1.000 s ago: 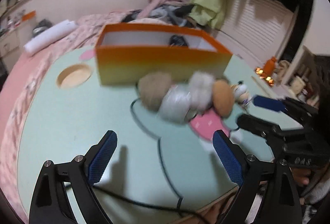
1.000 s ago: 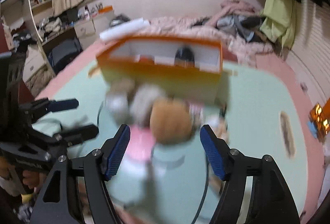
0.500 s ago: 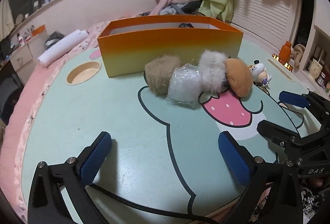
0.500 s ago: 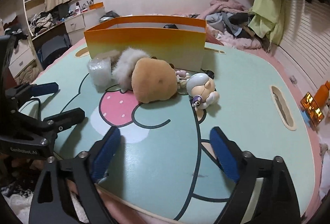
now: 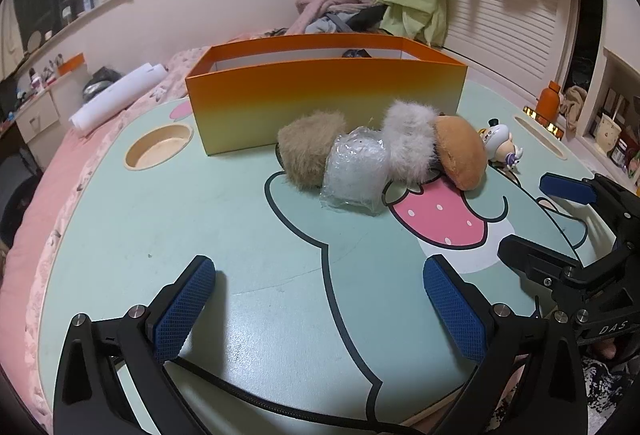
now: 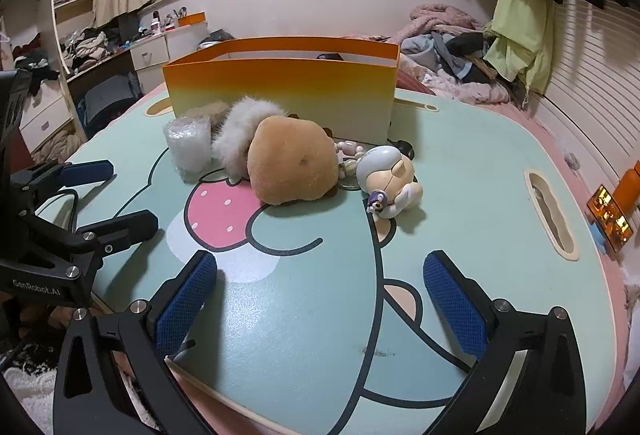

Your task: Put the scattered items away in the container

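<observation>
Orange box stands at the table's far edge; the toys lie bunched against its front wall. Both the left gripper and right gripper, just opened wide and empty, are held over the near edge. One toy should be grasped at a time. A cluttered bedroom surrounds the mint cartoon-printed top.

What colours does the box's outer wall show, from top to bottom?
The box fades from orange at the rim to pale yellow at the base, clearest in the left wrist view.
</observation>
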Motion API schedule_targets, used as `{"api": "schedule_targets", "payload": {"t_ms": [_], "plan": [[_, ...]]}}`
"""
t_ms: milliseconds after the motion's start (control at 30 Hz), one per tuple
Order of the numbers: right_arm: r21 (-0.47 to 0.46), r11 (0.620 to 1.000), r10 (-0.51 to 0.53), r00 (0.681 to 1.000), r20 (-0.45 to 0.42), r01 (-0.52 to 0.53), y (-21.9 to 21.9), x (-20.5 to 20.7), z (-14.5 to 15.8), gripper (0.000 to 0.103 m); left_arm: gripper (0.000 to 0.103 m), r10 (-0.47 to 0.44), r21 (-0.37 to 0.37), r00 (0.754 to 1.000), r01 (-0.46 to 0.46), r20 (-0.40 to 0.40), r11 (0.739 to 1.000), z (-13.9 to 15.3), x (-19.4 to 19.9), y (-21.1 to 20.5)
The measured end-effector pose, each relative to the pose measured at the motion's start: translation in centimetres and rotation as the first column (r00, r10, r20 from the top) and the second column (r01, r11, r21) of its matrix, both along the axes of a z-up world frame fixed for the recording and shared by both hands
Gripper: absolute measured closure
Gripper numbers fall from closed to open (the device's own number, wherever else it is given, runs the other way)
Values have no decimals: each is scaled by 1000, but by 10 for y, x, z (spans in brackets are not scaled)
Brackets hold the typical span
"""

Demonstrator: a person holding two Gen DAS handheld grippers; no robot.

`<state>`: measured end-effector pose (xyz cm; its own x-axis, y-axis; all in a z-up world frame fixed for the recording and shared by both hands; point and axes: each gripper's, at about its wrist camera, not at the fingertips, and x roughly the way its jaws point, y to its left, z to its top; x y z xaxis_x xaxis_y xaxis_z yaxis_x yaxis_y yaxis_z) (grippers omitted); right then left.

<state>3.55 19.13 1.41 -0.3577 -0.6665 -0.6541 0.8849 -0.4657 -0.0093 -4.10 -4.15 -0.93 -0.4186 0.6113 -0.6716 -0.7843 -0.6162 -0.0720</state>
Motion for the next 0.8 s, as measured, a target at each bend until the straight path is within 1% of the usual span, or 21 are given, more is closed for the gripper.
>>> {"api": "schedule_targets", "payload": {"t_ms": [567, 700, 733, 767, 800], "plan": [[-13, 1000, 13, 1000, -4, -13, 2, -1, 0, 0, 0, 14, -1, 1000, -14, 1, 1000, 0, 0, 0], [-41, 999, 14, 1000, 13, -13, 5, -3, 1, 1, 0, 17, 0, 1000, -17, 2, 1000, 0, 0, 0], [-50, 999, 15, 1000, 23, -14, 7, -5, 1, 1, 0, 17, 0, 1000, -17, 2, 1000, 0, 1, 1], [-63, 998, 13, 999, 35, -10, 9, -7, 2, 4, 0, 18, -1, 1000, -18, 1, 1000, 0, 1, 0], [-75, 997, 6, 999, 48, -2, 11, -10, 4, 9, 0, 19, -1, 1000, -19, 1, 1000, 0, 1, 0]]}}
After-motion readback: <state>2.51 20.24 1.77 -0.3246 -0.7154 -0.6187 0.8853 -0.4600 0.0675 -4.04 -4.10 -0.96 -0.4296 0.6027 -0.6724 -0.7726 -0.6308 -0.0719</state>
